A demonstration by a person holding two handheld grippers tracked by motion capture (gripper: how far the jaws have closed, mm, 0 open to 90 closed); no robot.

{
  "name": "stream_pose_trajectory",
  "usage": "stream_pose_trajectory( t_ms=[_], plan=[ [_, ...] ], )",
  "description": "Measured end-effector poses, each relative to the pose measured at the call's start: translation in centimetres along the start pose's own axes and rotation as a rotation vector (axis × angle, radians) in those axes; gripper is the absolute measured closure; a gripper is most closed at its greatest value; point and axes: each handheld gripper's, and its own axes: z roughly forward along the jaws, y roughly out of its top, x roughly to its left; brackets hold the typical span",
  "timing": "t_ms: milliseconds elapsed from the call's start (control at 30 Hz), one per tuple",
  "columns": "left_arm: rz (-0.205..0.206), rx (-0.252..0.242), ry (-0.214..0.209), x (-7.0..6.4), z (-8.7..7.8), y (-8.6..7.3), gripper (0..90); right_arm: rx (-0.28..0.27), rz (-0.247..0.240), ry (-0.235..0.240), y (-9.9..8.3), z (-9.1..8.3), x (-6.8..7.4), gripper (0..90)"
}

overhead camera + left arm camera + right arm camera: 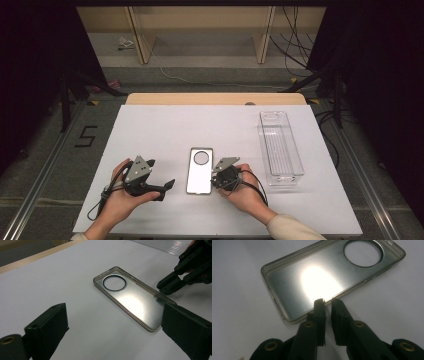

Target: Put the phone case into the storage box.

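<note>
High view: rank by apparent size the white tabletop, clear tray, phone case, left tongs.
1. White tabletop
2. Clear tray, though it sits farther from the camera
3. Phone case and left tongs: too alike to rank; the hand hides part of the tongs

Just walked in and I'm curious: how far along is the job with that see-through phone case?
It is barely started. The clear phone case with a round camera hole lies flat on the white table, not lifted. The right gripper has its nearly closed jaws at the case's long edge; the left gripper waits open beside it. Grasping and moving it, perhaps to the clear plastic tray, remain.
</note>
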Motion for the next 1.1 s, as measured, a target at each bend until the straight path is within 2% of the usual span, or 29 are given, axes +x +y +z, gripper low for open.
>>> stream_pose_trajectory(
  t_ms=[33,67,200,400,700,900,1100],
  plan=[
    [0.0,0.0,0.0,0.0,0.0,0.0,6.8,0.0,0.0,0.0,0.0,0.0,0.0,80.8],
    [0.001,0.0,0.0,0.0,0.0,0.0,6.9,-0.015,-0.008,-0.01,0.0,-0.2,-0.2,76.1],
    [0.002,0.0,-0.001,0.0,0.0,0.0,7.0,-0.042,-0.003,-0.031,0.0,-0.6,-0.6,67.9],
    [0.003,0.001,-0.004,0.0,0.0,0.0,7.2,-0.094,0.014,-0.034,-0.1,-1.5,-1.2,58.1],
    [0.004,-0.004,-0.01,-0.1,0.0,0.0,7.6,-0.175,0.021,-0.005,-0.5,-2.7,-1.9,45.6],
    [0.008,-0.005,-0.013,-0.1,0.0,0.0,8.1,-0.199,0.032,0.008,-0.7,-3.3,-2.1,39.3],
    [0.027,-0.004,-0.034,-0.4,0.1,0.1,10.0,-0.256,0.042,0.024,-0.9,-4.2,-2.5,32.7]
  ],
)
